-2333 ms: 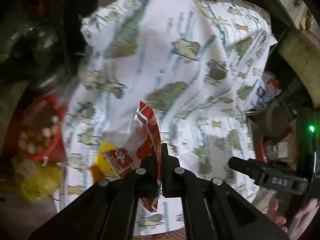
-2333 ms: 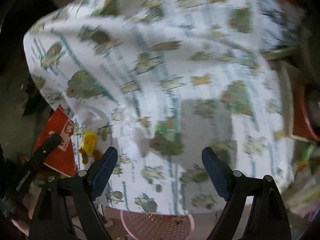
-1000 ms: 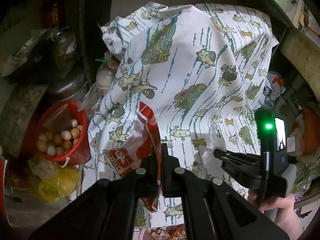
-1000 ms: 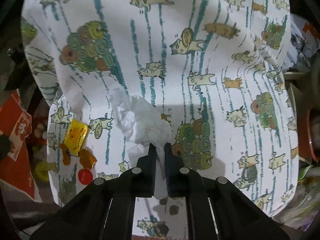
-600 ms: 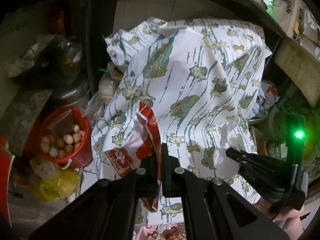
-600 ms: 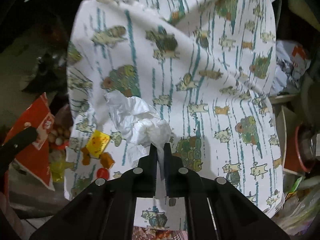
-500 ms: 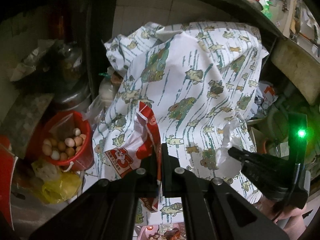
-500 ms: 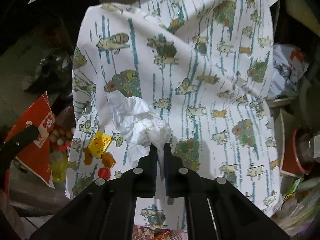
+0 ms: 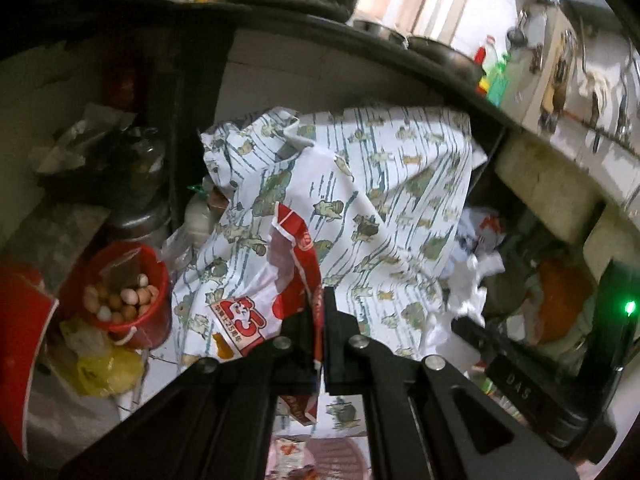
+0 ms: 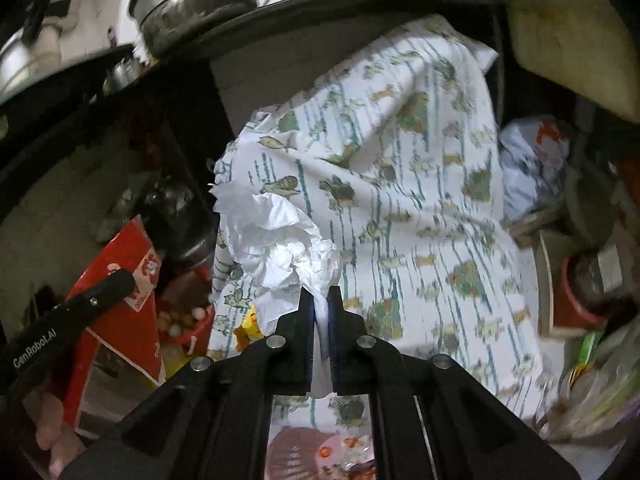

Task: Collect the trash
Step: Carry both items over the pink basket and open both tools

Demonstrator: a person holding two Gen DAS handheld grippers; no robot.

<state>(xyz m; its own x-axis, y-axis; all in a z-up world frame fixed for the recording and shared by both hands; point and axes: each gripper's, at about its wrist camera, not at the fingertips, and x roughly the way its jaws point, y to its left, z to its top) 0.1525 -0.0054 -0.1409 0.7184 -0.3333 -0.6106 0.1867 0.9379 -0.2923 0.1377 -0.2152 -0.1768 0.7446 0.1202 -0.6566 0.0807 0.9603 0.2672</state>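
Note:
My left gripper (image 9: 319, 300) is shut on a red and white snack wrapper (image 9: 256, 304), held up in front of a patterned cloth (image 9: 380, 192). The wrapper also shows at the left of the right wrist view (image 10: 120, 280). My right gripper (image 10: 319, 300) is shut on a crumpled white tissue (image 10: 276, 240); the tissue also shows in the left wrist view (image 9: 468, 300). A pink basket (image 10: 296, 456) with scraps in it lies below both grippers, also at the bottom of the left wrist view (image 9: 336, 456). A yellow wrapper (image 10: 248, 328) lies on the cloth.
A red bucket of eggs (image 9: 120, 292) and a yellow bag (image 9: 108, 372) sit at the left. A dark shelf (image 9: 360, 36) with metal pots (image 10: 192, 0) runs overhead. Bags and a red container (image 10: 580, 292) crowd the right side.
Both grippers have pulled back and tilted up from the cloth with the wrapper and tissue still held. The overhead shelf and pots have come into view.

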